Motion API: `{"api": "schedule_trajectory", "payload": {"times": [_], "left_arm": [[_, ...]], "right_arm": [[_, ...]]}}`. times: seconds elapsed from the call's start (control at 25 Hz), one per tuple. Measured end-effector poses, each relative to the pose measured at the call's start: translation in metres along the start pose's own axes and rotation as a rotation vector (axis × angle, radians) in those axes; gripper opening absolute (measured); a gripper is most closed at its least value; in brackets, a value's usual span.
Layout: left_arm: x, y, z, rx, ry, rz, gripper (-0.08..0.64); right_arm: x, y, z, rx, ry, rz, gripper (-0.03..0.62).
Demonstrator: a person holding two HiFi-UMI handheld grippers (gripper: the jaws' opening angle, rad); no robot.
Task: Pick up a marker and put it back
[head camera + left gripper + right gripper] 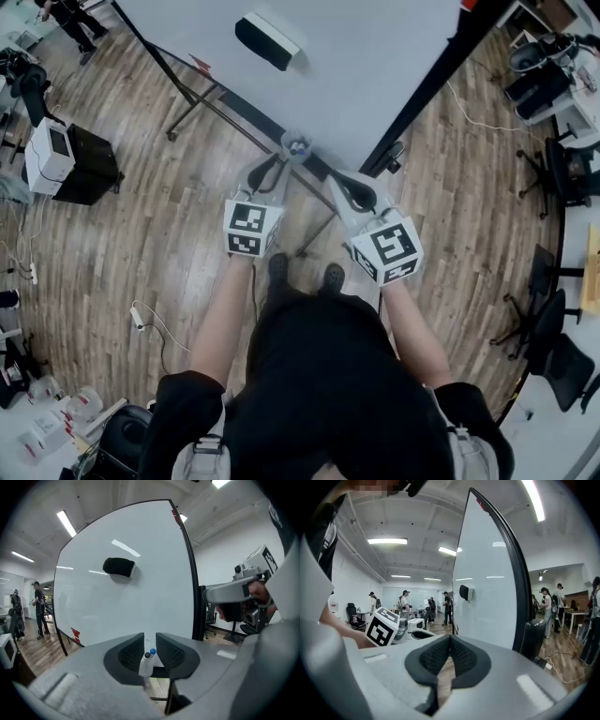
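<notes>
Left gripper [150, 638] is pinching a marker [146, 665] before the whiteboard [131, 606], jaws half apart; right gripper [449, 638] is hanging closed, empty. Pickup is proceeding; lifting clear comes next.

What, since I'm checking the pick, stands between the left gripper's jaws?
A black-capped marker and a blue-capped marker stand upright there, shown in the left gripper view; whether the jaws clamp them is unclear.

Head cam: high, steeply down over both arms [220, 328], whiteboard [356, 56] at top. Left tongs [150, 645] cam: close, roughly square-on to whiteboard face. Right tongs [450, 641] cam: alongside, oblique along whiteboard edge. All three share whiteboard and eraser [265, 40]; each tongs cam catches the other tongs.
</notes>
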State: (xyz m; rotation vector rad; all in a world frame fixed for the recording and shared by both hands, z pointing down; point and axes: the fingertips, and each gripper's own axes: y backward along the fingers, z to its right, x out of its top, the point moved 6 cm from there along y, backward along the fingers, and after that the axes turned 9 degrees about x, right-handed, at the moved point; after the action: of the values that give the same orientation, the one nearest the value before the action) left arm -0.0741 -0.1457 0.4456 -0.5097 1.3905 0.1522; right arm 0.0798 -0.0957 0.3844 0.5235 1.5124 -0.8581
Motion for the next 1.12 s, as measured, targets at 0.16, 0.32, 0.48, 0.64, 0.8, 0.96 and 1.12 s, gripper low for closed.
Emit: {"api": "schedule_trajectory", "payload": {"times": [0.16,0.32,0.48,0.64,0.8,0.96,1.12], "left_arm": [[0.012,0.022,-0.008,0.066,0.017,0.028,0.075],[0.02,0.043,-0.009,0.129,0.031,0.049,0.056],[0.025,0.063,-0.006,0.182,0.056,0.062,0.044],[0.03,0.081,-0.002,0.224,0.1,0.078,0.027],[0.033,0.098,0.006,0.262,0.13,0.098,0.017],[0.035,0.107,0.019,0.288,0.141,0.106,0.014],[0.039,0.115,0.029,0.307,0.146,0.104,0.014]], "right_arm": [[0.004,-0.01,-0.003,0.071,-0.012,0.021,0.002],[0.007,-0.015,-0.005,0.143,-0.044,0.035,0.002],[0.009,-0.018,-0.007,0.209,-0.035,0.042,0.002],[0.009,-0.019,-0.014,0.257,0.008,0.038,0.002],[0.005,-0.013,-0.019,0.301,0.036,0.03,0.002],[-0.003,-0.006,-0.017,0.327,0.065,0.001,0.0],[-0.003,0.0,-0.014,0.337,0.065,0.005,0.002]]}}
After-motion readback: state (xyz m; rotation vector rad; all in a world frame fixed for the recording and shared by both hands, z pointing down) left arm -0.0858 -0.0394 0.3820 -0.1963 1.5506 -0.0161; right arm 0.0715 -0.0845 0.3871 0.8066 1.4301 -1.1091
